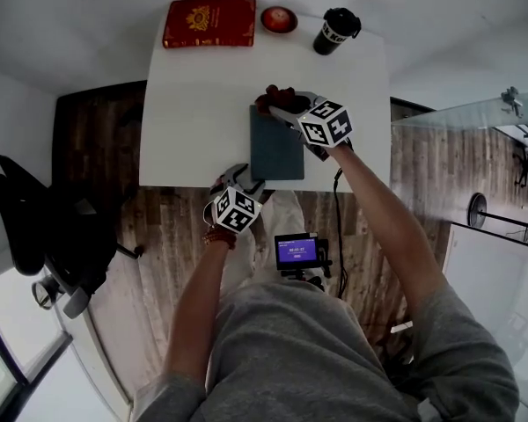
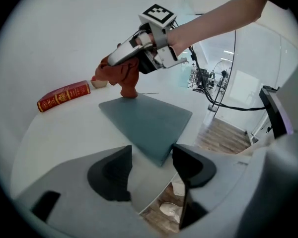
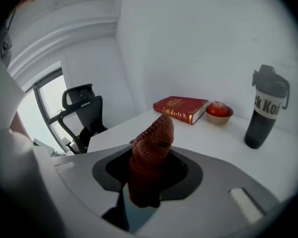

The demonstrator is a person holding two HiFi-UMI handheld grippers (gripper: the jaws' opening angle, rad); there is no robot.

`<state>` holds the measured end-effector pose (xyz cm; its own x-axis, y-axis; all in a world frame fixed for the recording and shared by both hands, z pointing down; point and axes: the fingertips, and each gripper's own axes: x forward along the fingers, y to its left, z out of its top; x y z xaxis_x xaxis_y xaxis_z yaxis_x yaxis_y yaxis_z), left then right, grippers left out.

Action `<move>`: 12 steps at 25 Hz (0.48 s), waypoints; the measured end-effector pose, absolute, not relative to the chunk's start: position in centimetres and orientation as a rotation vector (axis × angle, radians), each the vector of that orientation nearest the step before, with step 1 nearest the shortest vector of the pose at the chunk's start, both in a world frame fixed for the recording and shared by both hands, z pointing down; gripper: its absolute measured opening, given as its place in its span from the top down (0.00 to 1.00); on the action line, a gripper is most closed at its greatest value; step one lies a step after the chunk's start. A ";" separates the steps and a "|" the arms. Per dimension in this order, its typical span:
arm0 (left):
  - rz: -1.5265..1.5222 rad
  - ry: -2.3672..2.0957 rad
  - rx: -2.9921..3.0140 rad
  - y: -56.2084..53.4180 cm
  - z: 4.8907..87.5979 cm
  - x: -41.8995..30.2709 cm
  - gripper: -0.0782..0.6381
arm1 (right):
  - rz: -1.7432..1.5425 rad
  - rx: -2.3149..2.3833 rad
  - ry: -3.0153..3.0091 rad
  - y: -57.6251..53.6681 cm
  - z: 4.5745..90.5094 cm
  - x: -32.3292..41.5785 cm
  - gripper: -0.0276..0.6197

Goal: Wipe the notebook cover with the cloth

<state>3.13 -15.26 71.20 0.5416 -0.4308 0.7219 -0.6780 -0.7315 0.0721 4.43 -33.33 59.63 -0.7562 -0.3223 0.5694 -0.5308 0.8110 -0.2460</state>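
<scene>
1. Head view: bright, even light. White table point(image 1: 202, 104) is nearly blown out w/ little surface detail; room around it is much darker.
2. Daylight comes thru window point(image 3: 49, 100) at left of right gripper view.
3. Shadows are soft & diffuse, e.g. along notebook point(image 2: 149, 123) edge.
4. Both gripper views: strong fisheye, black corners, lines bend nr edges.
5. Cloth point(image 3: 151, 148) sits close to lens, slightly soft – bkgd at right of left gripper view is overexposed.

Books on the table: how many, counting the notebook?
2: a red hardcover book at the far left corner, and the dark teal notebook by the near edge. None appears hidden.
</scene>
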 end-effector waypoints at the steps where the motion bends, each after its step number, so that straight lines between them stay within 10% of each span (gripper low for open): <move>1: 1.004 -0.912 2.439 -15.3 71.2 3.1 0.54 | 0.540 0.656 -2.467 -34.3 60.1 5.0 0.72; 12: 1.001 -0.910 2.440 -15.4 71.1 3.1 0.54 | 0.592 0.751 -2.367 -36.1 66.7 6.8 0.71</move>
<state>3.09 -15.38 71.12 0.5440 -0.4298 0.7207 -0.6769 -0.7323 0.0743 6.81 -36.09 66.74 -0.6730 -0.3708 0.6399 -0.6285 0.7429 -0.2305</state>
